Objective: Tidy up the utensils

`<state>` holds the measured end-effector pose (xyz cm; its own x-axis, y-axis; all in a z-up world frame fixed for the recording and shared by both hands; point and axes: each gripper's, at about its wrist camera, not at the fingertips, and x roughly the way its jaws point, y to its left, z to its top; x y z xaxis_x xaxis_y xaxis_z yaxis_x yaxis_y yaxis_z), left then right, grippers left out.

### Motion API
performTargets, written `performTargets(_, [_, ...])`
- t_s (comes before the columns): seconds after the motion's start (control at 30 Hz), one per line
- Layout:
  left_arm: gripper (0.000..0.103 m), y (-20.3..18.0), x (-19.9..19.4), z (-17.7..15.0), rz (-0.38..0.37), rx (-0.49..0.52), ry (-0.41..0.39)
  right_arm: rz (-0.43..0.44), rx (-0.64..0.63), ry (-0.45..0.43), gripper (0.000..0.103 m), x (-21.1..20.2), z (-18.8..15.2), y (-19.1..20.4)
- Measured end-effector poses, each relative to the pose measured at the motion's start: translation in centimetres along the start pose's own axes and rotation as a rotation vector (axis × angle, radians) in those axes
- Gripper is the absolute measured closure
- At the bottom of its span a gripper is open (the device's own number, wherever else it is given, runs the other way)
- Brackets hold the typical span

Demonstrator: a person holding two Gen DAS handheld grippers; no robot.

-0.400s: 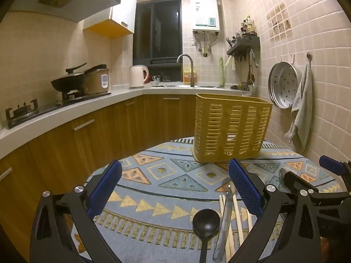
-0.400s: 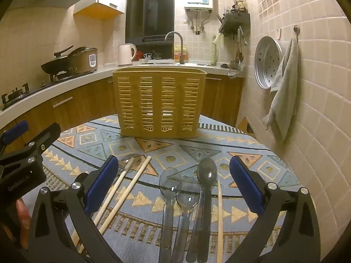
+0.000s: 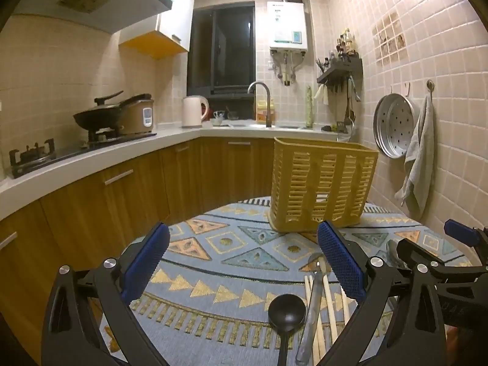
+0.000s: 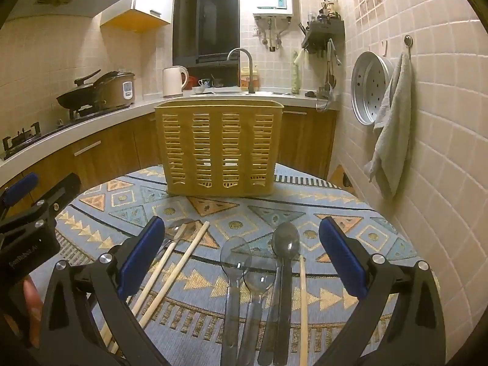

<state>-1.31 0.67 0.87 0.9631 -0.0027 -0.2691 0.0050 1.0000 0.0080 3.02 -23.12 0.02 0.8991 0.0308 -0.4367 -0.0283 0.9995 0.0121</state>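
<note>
Utensils lay in a loose row on the round table, near its front edge: a black ladle; a metal spoon beside pale wooden chopsticks; two clear plastic spoons; a smoky grey plastic spoon; one more chopstick just right of it; all handles pointed toward the cameras. Behind them stood the yellow slotted plastic basket, upright, nothing seen inside it through the slots. Writing: pale lettering on the left gripper's black body, too blurred to read with confidence; the logo on the white water heater illegible. Against the earlier frames nothing on the cloth had shifted; both views matched, apart from size. Left gripper hung over the table's left part, blue ribbed pads spread wide, nothing between them; right gripper likewise spread wide above the clear and grey spoons, not touching them. The cloth was woven, blue with tan triangles; walls small cream tiles; a perforated metal tray and a grey towel hung from hooks on the right wall.
</note>
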Motion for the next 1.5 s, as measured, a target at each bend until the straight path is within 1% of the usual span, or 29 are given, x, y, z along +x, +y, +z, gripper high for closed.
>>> performTargets(0.03, [0.008,-0.04,-0.13,0.0,0.002,0.004,-0.01,-0.001,-0.003,-0.019,0.006,-0.93,-0.14,0.26])
performTargets(0.17, [0.008,-0.4,-0.49,0.03,0.007,0.018,-0.024,0.006,0.002,-0.015,0.006,-0.91,-0.08,0.08])
performTargets(1.37, [0.008,-0.76,-0.38,-0.08,0.005,0.009,-0.023,0.006,-0.009,-0.011,0.006,-0.96,-0.24,0.5])
performTargets(1.5, [0.008,-0.75,-0.38,-0.09,0.004,0.009,-0.024,0.017,-0.028,-0.012,0.006,-0.89,-0.32,0.9])
